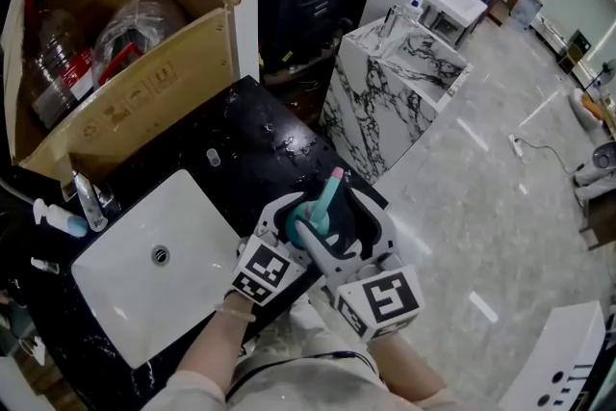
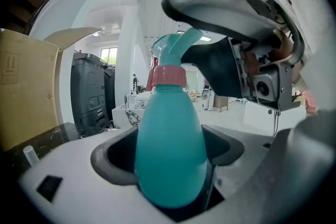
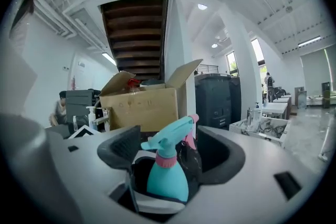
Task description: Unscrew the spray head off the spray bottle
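Observation:
A teal spray bottle [image 1: 321,204] with a pink collar [image 2: 169,75] and a teal spray head [image 3: 170,136] is held upright in front of me over the black counter's edge. My left gripper [image 2: 168,165] is shut on the bottle's body, its dark pads pressing both sides. My right gripper [image 3: 170,157] comes in from the right at the height of the spray head; its jaws stand wide on either side of the head and collar, with gaps to both pads. In the left gripper view the right gripper [image 2: 236,8] arches over the bottle's top.
An open cardboard box [image 1: 125,63] with plastic-wrapped items stands at the back left. A white sink [image 1: 125,303] with a faucet [image 1: 89,202] is set in the black counter [image 1: 260,149]. A marble block [image 1: 395,91] stands to the right, above grey floor.

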Tool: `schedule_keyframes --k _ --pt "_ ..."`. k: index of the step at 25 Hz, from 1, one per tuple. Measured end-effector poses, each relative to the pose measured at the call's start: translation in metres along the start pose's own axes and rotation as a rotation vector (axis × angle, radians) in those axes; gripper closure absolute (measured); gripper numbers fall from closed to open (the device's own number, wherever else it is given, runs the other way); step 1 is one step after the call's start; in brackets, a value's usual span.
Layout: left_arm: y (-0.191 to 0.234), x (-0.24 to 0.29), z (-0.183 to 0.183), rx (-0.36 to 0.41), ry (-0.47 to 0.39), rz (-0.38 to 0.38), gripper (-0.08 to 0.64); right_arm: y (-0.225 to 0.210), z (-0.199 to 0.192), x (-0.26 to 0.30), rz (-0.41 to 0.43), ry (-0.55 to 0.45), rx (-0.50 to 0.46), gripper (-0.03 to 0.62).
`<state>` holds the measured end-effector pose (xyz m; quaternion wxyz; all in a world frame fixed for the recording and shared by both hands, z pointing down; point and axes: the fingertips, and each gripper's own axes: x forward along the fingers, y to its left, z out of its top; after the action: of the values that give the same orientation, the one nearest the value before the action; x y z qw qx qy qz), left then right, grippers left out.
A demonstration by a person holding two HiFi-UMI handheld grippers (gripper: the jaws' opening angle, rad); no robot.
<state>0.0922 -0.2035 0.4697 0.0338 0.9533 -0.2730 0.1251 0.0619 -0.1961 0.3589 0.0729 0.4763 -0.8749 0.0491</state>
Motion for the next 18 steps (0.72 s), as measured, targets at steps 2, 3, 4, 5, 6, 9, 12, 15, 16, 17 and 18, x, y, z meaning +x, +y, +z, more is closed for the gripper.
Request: schedule_keyframes --k 2,3,4,5,6,9,12,15,16,17,18 --pt "0.0 0.0 0.0 0.0 -0.002 -0.001 0.19 -0.004 -0.005 -0.005 -0.002 0.015 0.003 0.253" --pt "0.001 0.0 0.0 0.0 -0.002 -0.001 0.19 -0.007 -0.006 -0.009 -0.005 0.017 0.002 0.259" --pt "0.001 0.0 0.0 0.0 -0.003 -0.002 0.19 -0.011 -0.007 -0.013 -0.01 0.02 0.0 0.265" --pt "0.001 0.0 0.0 0.0 -0.004 -0.002 0.19 -0.016 -0.009 -0.017 -0.014 0.024 -0.002 0.273" --pt "0.001 -0.001 0.0 -0.001 -0.004 -0.002 0.19 -0.021 -0.011 -0.021 -0.018 0.029 -0.001 0.283" --pt "0.001 -0.001 -0.001 -0.002 -0.003 -0.002 0.19 -0.039 -0.017 -0.026 -0.04 0.037 0.012 0.298" --pt "0.001 -0.001 -0.001 -0.002 -0.003 -0.002 0.19 -0.053 -0.02 -0.024 -0.048 0.035 0.025 0.314" --pt "0.0 -0.001 0.0 -0.004 -0.005 0.0 0.19 -0.053 -0.02 -0.02 -0.022 0.026 0.026 0.333" --pt "0.001 -0.001 0.0 -0.004 -0.005 0.0 0.19 -0.051 -0.02 -0.019 -0.008 0.021 0.032 0.339" --pt "0.001 -0.001 0.0 -0.004 -0.005 0.0 0.19 -0.047 -0.021 -0.02 0.014 0.011 0.051 0.339" --pt "0.001 0.0 0.0 -0.004 -0.005 0.0 0.19 -0.042 -0.022 -0.021 0.046 -0.006 0.087 0.337"
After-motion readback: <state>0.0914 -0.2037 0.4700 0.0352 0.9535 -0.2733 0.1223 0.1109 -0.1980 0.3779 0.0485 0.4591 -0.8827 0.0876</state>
